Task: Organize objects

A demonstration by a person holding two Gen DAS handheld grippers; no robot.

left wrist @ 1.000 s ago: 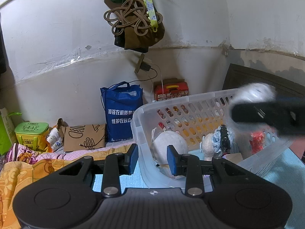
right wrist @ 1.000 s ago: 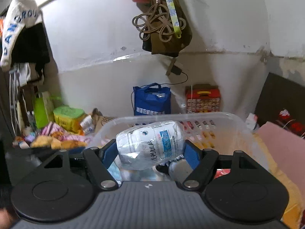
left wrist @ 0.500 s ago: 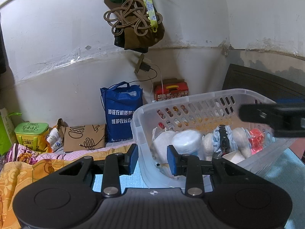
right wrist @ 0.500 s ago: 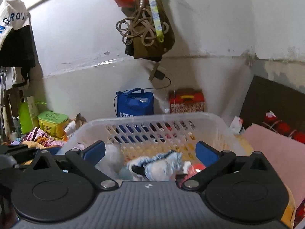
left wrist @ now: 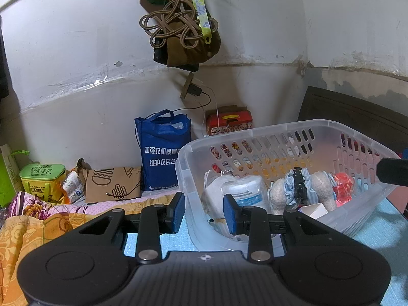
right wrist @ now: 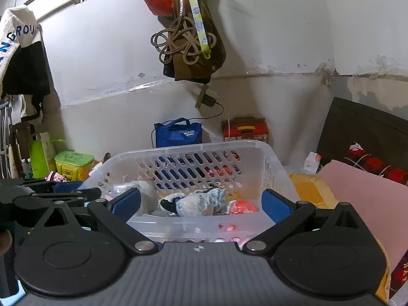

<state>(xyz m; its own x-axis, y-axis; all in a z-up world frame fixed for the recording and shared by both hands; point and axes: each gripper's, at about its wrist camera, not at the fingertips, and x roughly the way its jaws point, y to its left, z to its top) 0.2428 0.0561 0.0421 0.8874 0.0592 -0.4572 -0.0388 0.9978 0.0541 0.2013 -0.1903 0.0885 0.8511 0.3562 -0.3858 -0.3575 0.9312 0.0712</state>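
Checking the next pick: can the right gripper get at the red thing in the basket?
Probably yes. The right gripper is open and empty, the basket has no lid, and the red thing lies uncovered near its front wall.

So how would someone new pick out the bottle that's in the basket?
Start at the clear slotted plastic basket on the blue cloth. Along its left inside wall, a white bottle lies on its side, left of the plush toy in pale blue frills. Its smooth plastic and blue-printed label set it apart from the soft toy and the red item.

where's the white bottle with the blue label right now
In the left wrist view, the white bottle lies inside the clear basket, at its left end beside the plush toy.
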